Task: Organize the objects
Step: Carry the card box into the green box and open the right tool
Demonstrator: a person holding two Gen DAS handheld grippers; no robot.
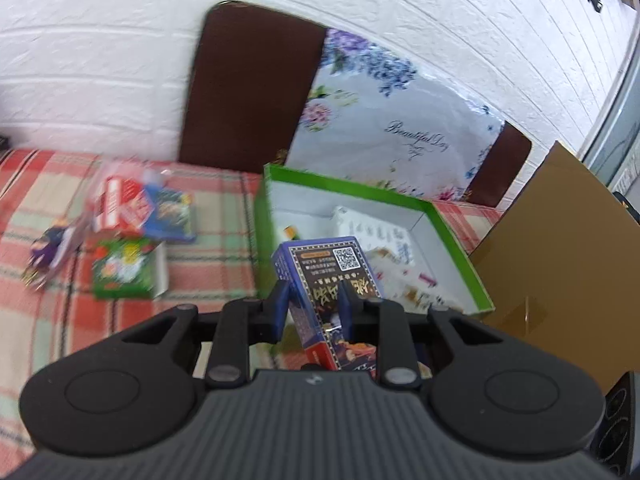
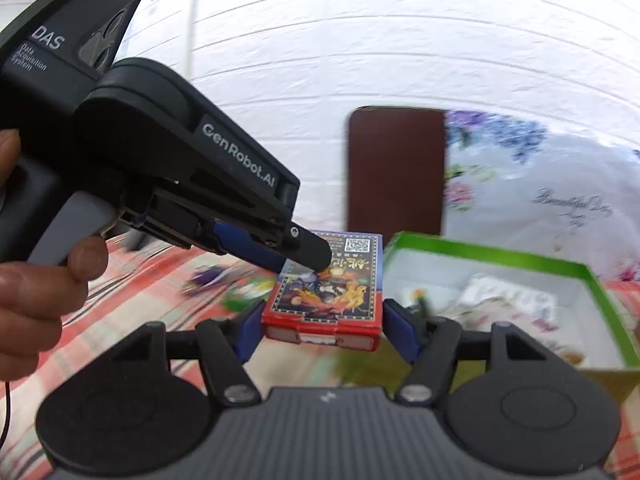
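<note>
- Left gripper (image 1: 314, 306), marked "GenRobot.AI" and "DAS", is clamped on the card box (image 1: 326, 280), QR code showing.
- Right gripper (image 2: 322, 330) flanks that box; contact unclear.
- Far right: green tray (image 1: 456, 240); beyond, cloth (image 1: 400, 120) reads "Beautiful Day".

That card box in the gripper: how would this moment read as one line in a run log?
left gripper: shut on card box | right gripper: open around its red end, not gripping | green tray: just beyond

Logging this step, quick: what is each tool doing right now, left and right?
Left tool: shut on the card box.
Right tool: card box sits between its fingers; whether they press on it cannot be told.
</note>
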